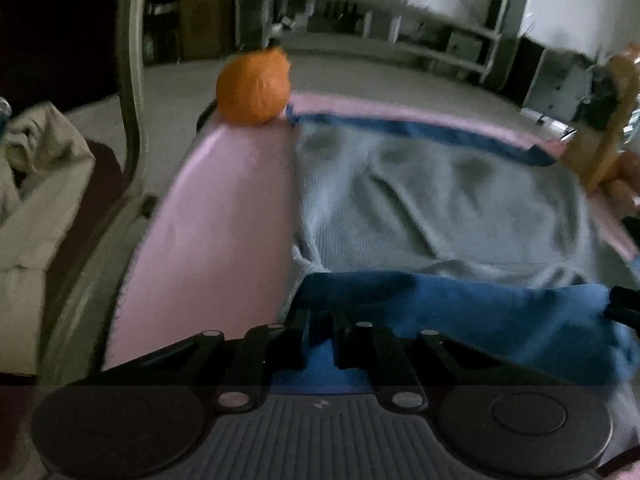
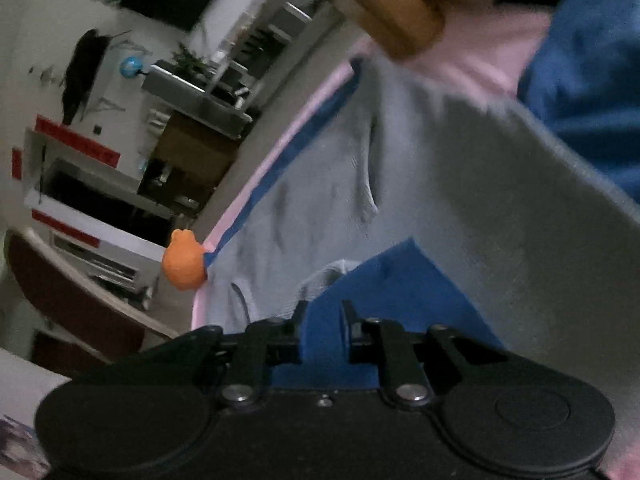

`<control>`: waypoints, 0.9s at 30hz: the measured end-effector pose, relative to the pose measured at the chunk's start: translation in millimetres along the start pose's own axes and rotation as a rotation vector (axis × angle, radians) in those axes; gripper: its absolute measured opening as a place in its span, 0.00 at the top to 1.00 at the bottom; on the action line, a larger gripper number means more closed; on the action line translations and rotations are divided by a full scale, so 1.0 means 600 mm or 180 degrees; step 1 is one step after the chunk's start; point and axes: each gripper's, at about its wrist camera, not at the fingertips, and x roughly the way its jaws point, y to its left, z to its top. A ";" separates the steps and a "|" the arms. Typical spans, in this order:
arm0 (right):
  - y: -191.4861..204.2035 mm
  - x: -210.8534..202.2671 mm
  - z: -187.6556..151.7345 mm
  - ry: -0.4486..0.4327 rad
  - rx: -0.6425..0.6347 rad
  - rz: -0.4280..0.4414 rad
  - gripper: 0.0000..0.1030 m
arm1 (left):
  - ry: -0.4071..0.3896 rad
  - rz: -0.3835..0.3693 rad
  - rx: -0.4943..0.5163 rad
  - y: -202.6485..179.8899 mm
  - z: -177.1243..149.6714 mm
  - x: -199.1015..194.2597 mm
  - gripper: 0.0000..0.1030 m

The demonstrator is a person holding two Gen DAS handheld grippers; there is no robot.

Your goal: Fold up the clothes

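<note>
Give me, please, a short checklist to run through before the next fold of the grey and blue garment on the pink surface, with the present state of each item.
1. Left gripper has blue fabric between its fingers: ok, the blue hem sits in the narrow gap.
2. Right gripper has blue fabric between its fingers: ok.
3. Far blue edge lies on the pink surface: ok.
4. Grey panel lies smooth: not ok, creases run across it.
5. Orange toy is off the cloth: cannot tell, it sits right at the garment's far corner.
6. Both grips are firm: cannot tell, the views are blurred.
</note>
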 end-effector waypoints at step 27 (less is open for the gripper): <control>-0.033 -0.049 -0.050 0.0162 -0.0254 -0.0617 1.00 | 0.0060 0.0594 0.0189 0.008 -0.136 -0.117 0.79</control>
